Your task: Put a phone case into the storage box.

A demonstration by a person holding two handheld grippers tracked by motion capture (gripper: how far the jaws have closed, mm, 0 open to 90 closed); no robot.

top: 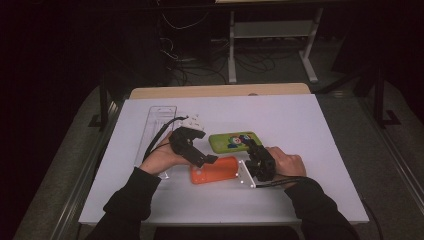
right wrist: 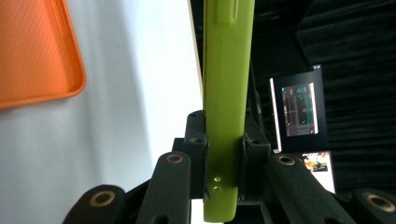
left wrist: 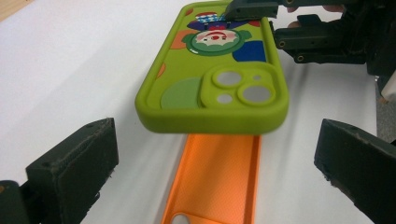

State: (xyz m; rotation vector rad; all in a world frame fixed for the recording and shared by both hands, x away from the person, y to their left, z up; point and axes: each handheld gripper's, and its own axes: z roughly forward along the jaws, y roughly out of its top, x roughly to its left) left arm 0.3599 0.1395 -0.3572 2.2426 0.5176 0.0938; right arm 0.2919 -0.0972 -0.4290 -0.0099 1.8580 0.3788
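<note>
A green phone case (top: 230,141) with a cartoon clown print and camera cut-outs hangs just above the white table. My right gripper (top: 253,151) is shut on its right end. In the right gripper view the green case (right wrist: 227,84) stands edge-on, pinched between the pads of my right gripper (right wrist: 225,156). An orange phone case (top: 214,170) lies open side up on the table in front of it. In the left gripper view my left gripper (left wrist: 217,151) stands wide open, touching nothing. The green case (left wrist: 215,79) floats just ahead of its jaws, above the orange case (left wrist: 219,177).
A clear plastic tray (top: 159,120) lies at the back left of the white table top (top: 310,130), behind my left hand. A wooden strip (top: 220,91) runs along the far edge. Beyond are desk legs and cables in the dark, and a lit screen (right wrist: 299,109).
</note>
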